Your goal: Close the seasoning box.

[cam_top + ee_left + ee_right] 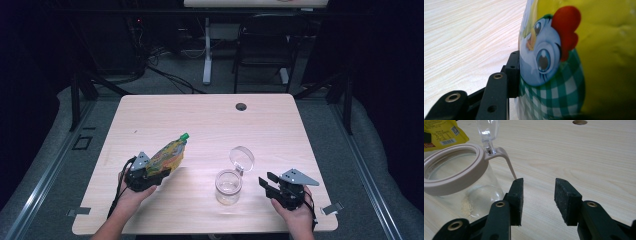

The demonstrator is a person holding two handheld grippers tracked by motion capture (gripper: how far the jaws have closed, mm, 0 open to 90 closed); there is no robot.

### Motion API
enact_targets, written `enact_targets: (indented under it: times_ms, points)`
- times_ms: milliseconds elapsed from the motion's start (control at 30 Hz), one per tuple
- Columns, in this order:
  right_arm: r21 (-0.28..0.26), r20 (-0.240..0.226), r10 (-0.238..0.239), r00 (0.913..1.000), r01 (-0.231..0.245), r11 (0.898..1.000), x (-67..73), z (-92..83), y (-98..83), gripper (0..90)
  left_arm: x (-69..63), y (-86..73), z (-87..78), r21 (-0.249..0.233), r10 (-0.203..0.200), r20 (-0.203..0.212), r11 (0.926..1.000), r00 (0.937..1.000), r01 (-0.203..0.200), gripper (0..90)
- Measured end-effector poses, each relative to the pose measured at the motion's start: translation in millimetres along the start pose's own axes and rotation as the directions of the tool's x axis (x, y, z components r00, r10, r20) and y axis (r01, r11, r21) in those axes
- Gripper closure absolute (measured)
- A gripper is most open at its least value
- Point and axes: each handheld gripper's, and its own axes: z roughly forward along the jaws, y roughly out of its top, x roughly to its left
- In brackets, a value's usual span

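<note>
One pouch (167, 156) clamped in left gripper (159, 176), spout toward 1 o'clock — one jar (228, 186), lid open — right gripper (266, 182) jaws apart, empty.

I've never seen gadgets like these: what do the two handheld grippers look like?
Each is black. The left gripper and right gripper carry a grey three-cornered plate on top, and a black cable trails back. The jaws end in flat, dull black pads, on arms with brass-ringed rivets. No sleeves show.

A yellow pouch (167, 155) printed with a cartoon chick and capped in green is held tilted above the table. A clear jar (228, 186) is stood upright nearby, its hinged lid raised open.
</note>
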Motion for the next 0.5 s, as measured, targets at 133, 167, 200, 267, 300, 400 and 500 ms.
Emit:
enact_targets:
  times_ms: [133, 167, 200, 267, 300, 400, 500]
  points:
    - [0.009, -0.004, -0.008, 1.0000, 0.008, 1.000, 0.4, 0.1, 1.1, 59.3, -2.7, 0.4, -1.0, 0.011, 0.023, -0.006, 0.9997, 0.9997, -0.023, 60.3]
    - [0.006, -0.003, -0.013, 0.9999, 0.013, 1.000, 1.0, 0.2, 1.3, 59.3, -3.4, 0.6, -1.1, 0.014, 0.030, -0.008, 0.9995, 0.9995, -0.029, 60.3]
    - [0.005, 0.001, -0.021, 0.9998, 0.021, 1.000, 1.8, 0.0, 1.6, 59.3, -4.3, 0.6, -0.9, 0.017, 0.037, -0.011, 0.9992, 0.9993, -0.036, 60.3]
    - [0.001, 0.004, -0.038, 0.9993, 0.038, 0.999, 3.6, 0.0, 2.3, 59.2, -5.4, 0.6, -0.7, 0.023, 0.046, -0.014, 0.9987, 0.9989, -0.045, 60.3]
    - [-0.001, 0.007, -0.049, 0.9988, 0.049, 0.999, 4.5, 0.1, 2.8, 59.2, -6.3, 0.5, -0.4, 0.026, 0.054, -0.018, 0.9982, 0.9984, -0.054, 60.3]
    - [-0.005, 0.010, -0.070, 0.9975, 0.070, 0.998, 7.8, -0.1, 4.7, 58.8, -8.4, 0.1, -0.6, 0.035, 0.070, -0.025, 0.9970, 0.9972, -0.070, 60.4]
    - [-0.013, 0.008, -0.092, 0.9957, 0.092, 0.996, 11.4, 0.0, 6.5, 56.6, -10.9, -0.3, -1.6, 0.036, 0.086, -0.041, 0.9958, 0.9955, -0.085, 60.3]
